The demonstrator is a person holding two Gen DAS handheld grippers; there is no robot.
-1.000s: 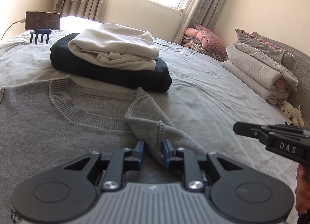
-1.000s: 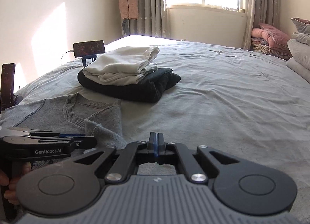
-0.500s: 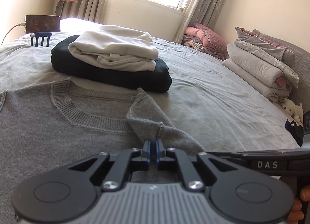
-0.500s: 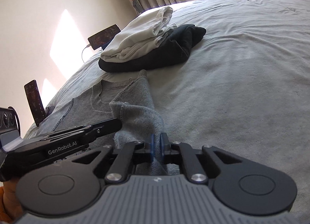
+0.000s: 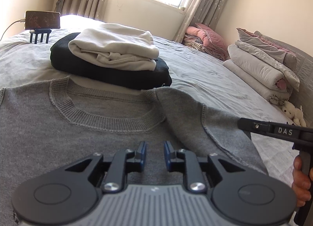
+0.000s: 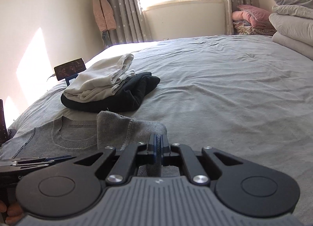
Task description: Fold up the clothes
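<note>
Unfolded sweater (image 5: 82,128) shoulder; left tool (image 5: 154,152) released, right tool (image 6: 158,146) seemingly pinching.

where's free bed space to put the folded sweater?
Widest bare sheet: between the dark-and-white stack and the quilts. Crowded on the stack's other side, by the phone stand; the gray sweater fills the near edge.

The grey sweater (image 5: 58,138) ran off the left and bottom edges of the left wrist view, its hem unseen. The right gripper (image 6: 158,147) hid the fabric it pinched; the phone (image 5: 42,20) screen was unreadable.
</note>
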